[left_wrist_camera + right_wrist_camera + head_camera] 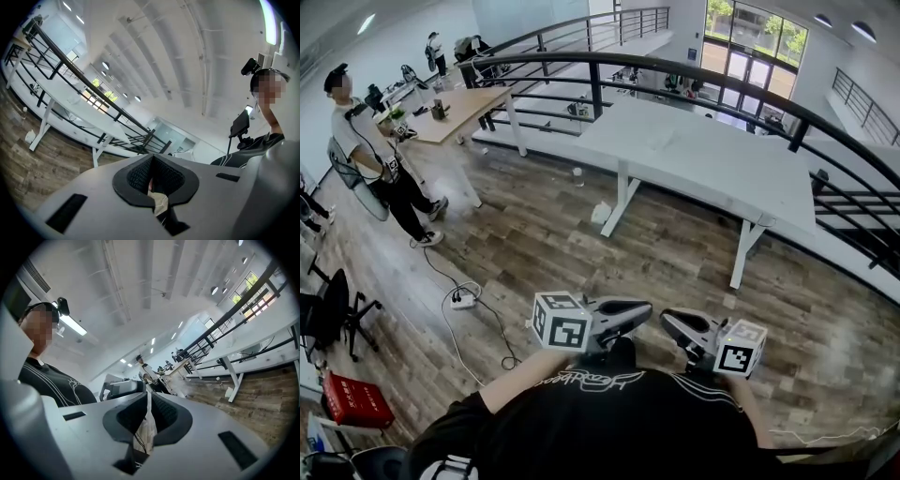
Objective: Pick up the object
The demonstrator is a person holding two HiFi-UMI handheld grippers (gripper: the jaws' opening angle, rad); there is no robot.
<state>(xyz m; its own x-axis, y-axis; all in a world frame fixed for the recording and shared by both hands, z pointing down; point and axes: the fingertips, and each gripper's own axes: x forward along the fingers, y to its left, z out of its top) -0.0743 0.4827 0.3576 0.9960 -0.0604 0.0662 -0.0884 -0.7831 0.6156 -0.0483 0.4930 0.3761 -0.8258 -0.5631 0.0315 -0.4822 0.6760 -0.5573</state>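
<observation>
We hold left hand-held gripper (152, 158) jaws together, gripping nothing | right hand-held gripper (149, 394) jaws together, gripping nothing | both just before our black shirt (609, 427), above brown wood-plank floor (534, 248) | long white worktop (703, 159) well apart | which thing to pick up: we cannot tell

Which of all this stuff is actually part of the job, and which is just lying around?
Part of the job:
- left gripper and right gripper, both shut
- white table, probably; no object to pick up shows on it

Just lying about:
- power strip
- red box
- office chair
- wooden desk
</observation>
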